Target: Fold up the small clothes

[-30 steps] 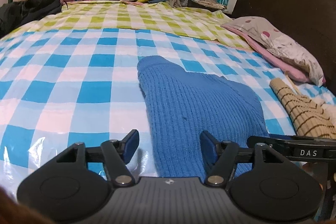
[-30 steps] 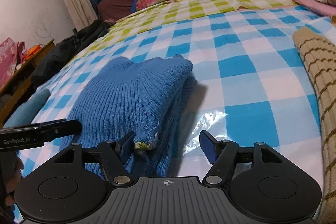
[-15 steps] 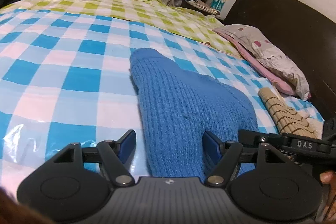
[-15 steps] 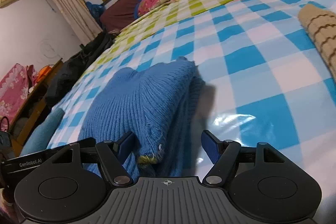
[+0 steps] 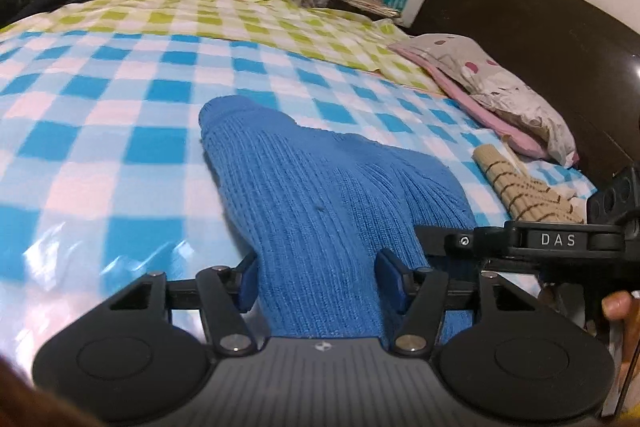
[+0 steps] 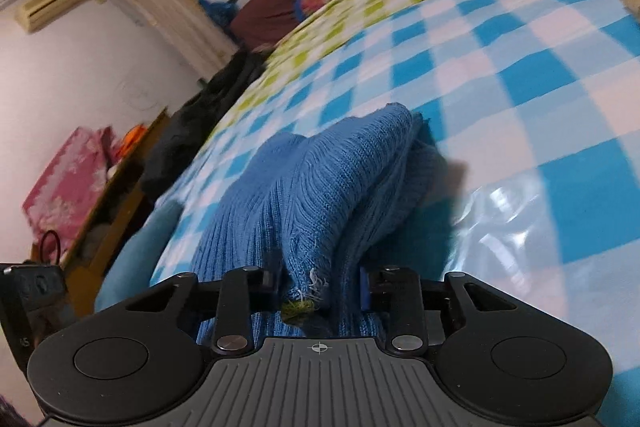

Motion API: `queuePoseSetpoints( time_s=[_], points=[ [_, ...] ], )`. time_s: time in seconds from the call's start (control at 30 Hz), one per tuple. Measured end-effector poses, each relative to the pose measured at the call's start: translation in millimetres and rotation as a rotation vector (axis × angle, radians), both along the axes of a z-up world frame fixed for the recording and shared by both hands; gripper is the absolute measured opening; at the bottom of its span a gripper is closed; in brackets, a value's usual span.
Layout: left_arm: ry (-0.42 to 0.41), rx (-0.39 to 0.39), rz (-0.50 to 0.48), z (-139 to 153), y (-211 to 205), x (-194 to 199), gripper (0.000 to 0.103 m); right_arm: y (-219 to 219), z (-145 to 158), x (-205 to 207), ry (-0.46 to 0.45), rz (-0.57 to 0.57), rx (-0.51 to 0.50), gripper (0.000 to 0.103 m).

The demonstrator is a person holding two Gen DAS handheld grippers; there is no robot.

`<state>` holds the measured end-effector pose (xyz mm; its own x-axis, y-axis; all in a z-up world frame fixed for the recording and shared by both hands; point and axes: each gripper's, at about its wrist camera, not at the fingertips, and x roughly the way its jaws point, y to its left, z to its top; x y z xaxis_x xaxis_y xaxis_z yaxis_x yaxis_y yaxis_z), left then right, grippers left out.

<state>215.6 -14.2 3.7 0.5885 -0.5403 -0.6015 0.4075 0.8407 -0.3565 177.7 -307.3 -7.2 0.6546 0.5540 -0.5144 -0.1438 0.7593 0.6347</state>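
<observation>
Both of my grippers have narrowed on the sweater [image 5: 332,211] since a second ago: the right one stood wide apart around its frayed corner, the left one looser around the near edge. Now my right gripper [image 6: 322,287] is closing, and the knit is already bunched and squeezed between its pads, the frayed hem with a yellow-green tuft poking out toward the camera. My left gripper [image 5: 316,281] is also closing; its pads flank the folded near edge of the sweater and look to be just touching the sides, though I can't tell if they press yet.

The sweater lies folded lengthwise on the checked sheet [image 5: 100,155], running away from me toward the middle of the bed, with a striped knit [image 5: 520,187] off to the right near the pillow [image 5: 500,87].

I judge it soft, light and thick, limp rather than stiff. The ribbing should grip well in the pads, but layers can slide apart, so I'd pinch all layers at the two near corners. The plastic-glossy sheet beneath looks slick, so it may drag easily.
</observation>
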Motion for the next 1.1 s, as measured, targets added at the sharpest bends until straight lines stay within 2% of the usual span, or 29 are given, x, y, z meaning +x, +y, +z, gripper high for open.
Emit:
queuePoseSetpoints(
  time_s=[0.13, 0.23, 0.43, 0.53, 0.7, 0.87, 0.97, 1.1],
  points=[
    [0.01, 0.048, 0.046, -3.7, 11.8, -12.5, 0.063, 13.2, -5.0, -2.5, 0.028, 0.008, -0.052, 0.037],
    [-0.003, 0.05, 0.065, 2.8, 11.4, -14.9, 0.063, 11.8, -1.7, -7.1, 0.016, -0.013, -0.089, 0.039],
    [-0.134, 0.112, 0.121, 33.0, 4.4, -13.2, 0.063, 11.0, 19.5, -19.4, -0.078, -0.044, -0.218, 0.038],
    [-0.165, 0.12, 0.159, 39.3, 2.3, -6.2, 0.063, 12.2, 26.9, -22.4, -0.124, -0.066, -0.252, 0.036],
    [-0.158, 0.167, 0.178, 27.5, -10.6, 9.5, 0.063, 15.1, 39.6, -27.9, -0.204, -0.098, -0.298, 0.036],
    [-0.121, 0.196, 0.171, 7.5, -19.1, 14.9, 0.063, 25.0, 43.4, -19.6, -0.256, -0.068, -0.263, 0.035],
    [-0.11, 0.178, 0.178, 5.7, -17.3, 14.9, 0.064, 31.1, 35.0, -10.3, -0.232, -0.033, -0.241, 0.034],
    [-0.109, 0.184, 0.165, 6.3, -17.7, 14.0, 0.064, 33.8, 14.1, -0.5, -0.161, -0.044, -0.293, 0.028]
  ],
)
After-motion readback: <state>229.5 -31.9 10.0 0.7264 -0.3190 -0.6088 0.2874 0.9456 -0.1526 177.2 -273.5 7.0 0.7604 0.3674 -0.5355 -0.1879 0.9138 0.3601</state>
